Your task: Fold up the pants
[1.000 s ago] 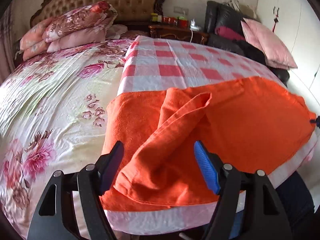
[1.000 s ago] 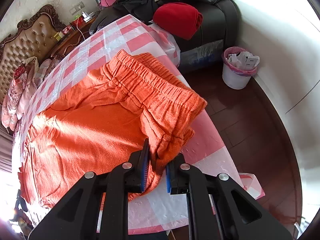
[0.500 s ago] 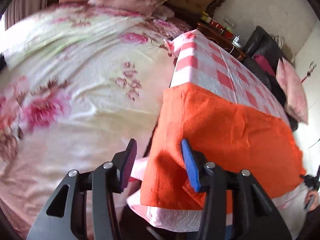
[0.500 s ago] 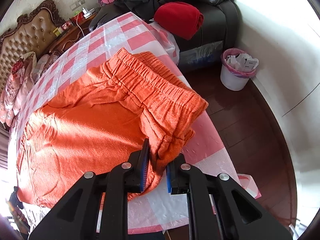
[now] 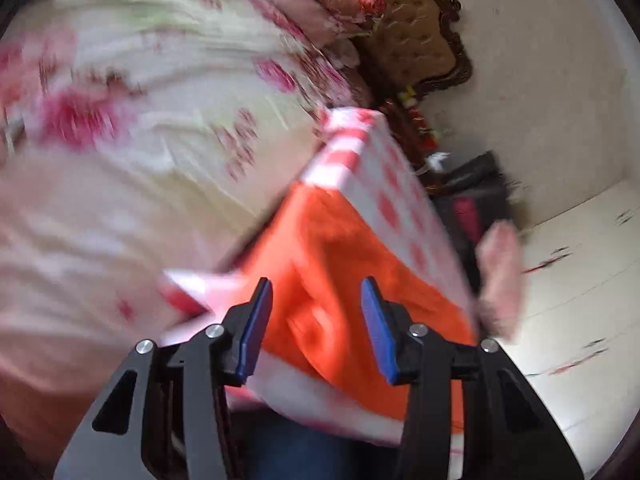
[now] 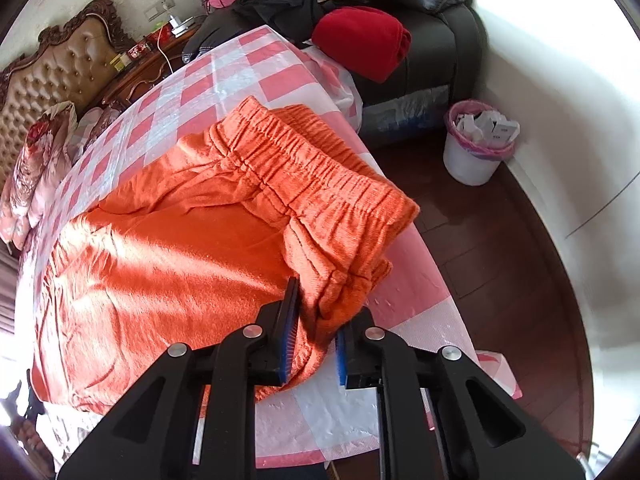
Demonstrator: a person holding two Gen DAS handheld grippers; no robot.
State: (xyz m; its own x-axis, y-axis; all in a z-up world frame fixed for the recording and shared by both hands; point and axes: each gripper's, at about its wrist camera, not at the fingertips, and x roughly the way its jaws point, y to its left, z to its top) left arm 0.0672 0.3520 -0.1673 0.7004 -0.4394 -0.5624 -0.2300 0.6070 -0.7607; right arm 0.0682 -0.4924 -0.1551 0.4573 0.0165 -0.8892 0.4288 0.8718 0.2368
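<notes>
Pants (image 6: 168,264): 1 orange pair, laid flat across the checked cloth (image 6: 224,80) of the table, waistband (image 6: 320,168) toward 1 o'clock in the right wrist view, leg ends toward 8 o'clock near the table's far edge. Fabric mostly smooth, with creases below the waistband.

Right gripper (image 6: 314,340): fingers clamped on a bunched fold of the pants at the near waist corner, 6 o'clock in its view. Cloth visibly pinched between the 2 blue pads.

Left gripper (image 5: 316,324): fingers spread apart, holding nothing. View is motion-blurred. Orange cloth lies ahead of the gap at 12 o'clock, at the table corner; contact with it cannot be told. Bed (image 5: 140,140) at 10 o'clock.

Step in hand, as judged: left gripper to take the leg hem while the right anchors the waist.

Handling notes:
- Bring the left fingers in low over the hem, 1 above and 1 below the cloth edge.
- Catch both layers, not the checked cloth beneath.
- Keep the right hold firm, so the pants do not slide.
- Lift both ends level before folding.

Risk: hem lies near the table edge and could slip off.
</notes>
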